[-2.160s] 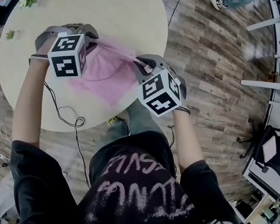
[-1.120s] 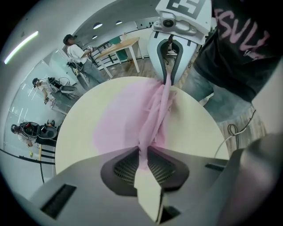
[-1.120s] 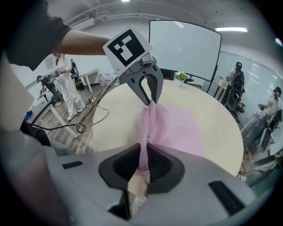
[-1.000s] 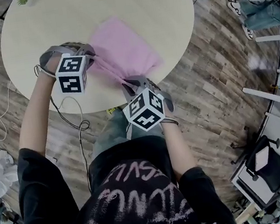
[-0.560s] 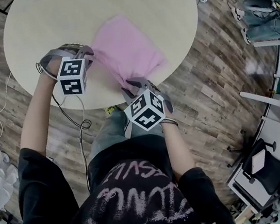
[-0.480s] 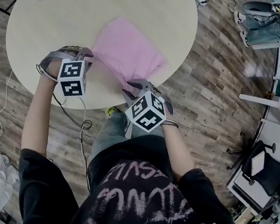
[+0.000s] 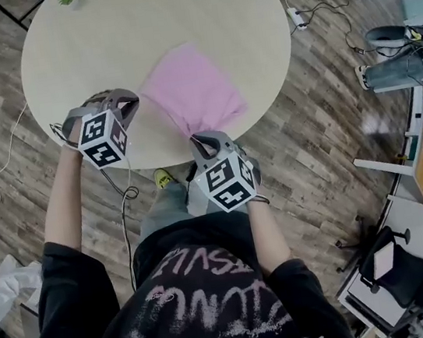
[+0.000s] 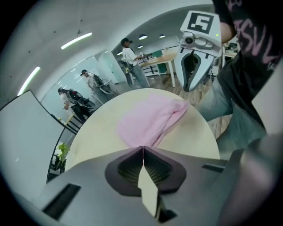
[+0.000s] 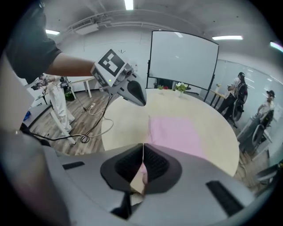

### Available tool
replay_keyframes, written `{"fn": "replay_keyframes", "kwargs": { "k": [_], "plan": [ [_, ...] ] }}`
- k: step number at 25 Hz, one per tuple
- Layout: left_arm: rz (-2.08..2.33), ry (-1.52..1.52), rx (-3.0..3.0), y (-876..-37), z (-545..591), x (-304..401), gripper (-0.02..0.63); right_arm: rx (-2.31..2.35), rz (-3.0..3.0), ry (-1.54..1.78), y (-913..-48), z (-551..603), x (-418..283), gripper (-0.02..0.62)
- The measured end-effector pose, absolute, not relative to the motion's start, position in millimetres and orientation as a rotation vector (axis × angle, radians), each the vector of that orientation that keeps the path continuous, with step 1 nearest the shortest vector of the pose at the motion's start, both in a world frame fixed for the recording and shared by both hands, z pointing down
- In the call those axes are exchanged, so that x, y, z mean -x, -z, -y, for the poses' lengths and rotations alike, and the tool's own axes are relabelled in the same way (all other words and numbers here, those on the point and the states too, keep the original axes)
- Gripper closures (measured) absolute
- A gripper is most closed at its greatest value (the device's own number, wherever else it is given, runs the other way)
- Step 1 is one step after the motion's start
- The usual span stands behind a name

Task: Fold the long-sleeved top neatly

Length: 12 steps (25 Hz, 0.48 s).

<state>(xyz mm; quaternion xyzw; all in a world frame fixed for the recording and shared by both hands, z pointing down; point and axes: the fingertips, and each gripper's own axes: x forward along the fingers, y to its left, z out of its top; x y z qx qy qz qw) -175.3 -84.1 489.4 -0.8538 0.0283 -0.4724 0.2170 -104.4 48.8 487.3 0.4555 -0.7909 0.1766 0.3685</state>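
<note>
Right hand-held gripper (image 9: 143, 148), its jaws having just closed together on a pink sliver of the long-sleeved top (image 9: 177, 132), which lies flat on the round table (image 9: 124, 128); the left hand-held gripper (image 9: 139, 99) hangs near the top's far-left corner.

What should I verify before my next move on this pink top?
1. Left gripper jaws: just closed, together, nothing between them: ok.
2. Right gripper jaws: just closed, together; a pink sliver shows behind the tips, pinched or merely seen through: cannot tell.
3. Pink top lying folded on the round table, no sleeve trailing: ok.
4. Fold outline squared: it tapers and bunches toward the right gripper: not ok.
5. Near corner fully on the table: the right gripper hides it: cannot tell.
</note>
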Motion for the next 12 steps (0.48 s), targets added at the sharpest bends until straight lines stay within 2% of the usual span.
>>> {"fn": "replay_keyframes", "kwargs": {
  "k": [12],
  "plan": [
    [-0.701,1.082,2.71,-442.9,67.5,163.9,0.594,-1.329,2.2,-0.355,-439.2,-25.7,34.6,0.591]
  ]
}}
